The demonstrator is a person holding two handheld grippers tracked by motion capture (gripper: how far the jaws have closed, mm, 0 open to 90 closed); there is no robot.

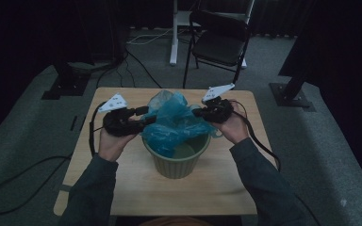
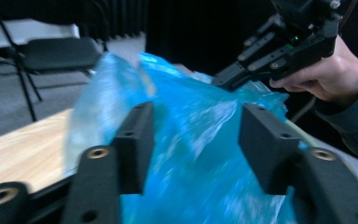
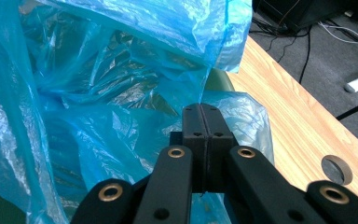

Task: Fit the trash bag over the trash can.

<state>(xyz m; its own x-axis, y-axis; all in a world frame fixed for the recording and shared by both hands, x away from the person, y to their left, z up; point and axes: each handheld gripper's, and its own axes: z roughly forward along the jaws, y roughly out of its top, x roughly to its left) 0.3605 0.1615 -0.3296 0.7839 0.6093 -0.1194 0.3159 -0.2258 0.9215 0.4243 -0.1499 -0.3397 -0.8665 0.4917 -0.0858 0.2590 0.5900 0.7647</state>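
Observation:
A crumpled blue plastic bag (image 1: 172, 117) sits in and above a pale green ribbed bucket (image 1: 176, 162) at the middle of the wooden table (image 1: 226, 183). My left gripper (image 1: 146, 115) is at the bag's left side. Its jaws stand wide open in the left gripper view (image 2: 193, 140), with the blurred blue bag (image 2: 177, 84) between and beyond them and no pad pressing. My right gripper (image 1: 195, 112) is at the bag's right side. In the right gripper view (image 3: 200, 121) its jaws are pressed together on a fold of the bag (image 3: 98, 93), beside the green bucket rim (image 3: 219, 77).
A black folding chair (image 1: 219, 40) and a white desk leg (image 1: 173, 33) stand beyond the table's far edge. Cables trail over the grey carpet at left (image 1: 23, 179). The tabletop (image 3: 298, 116) has a round hole (image 3: 336, 169) near its edge.

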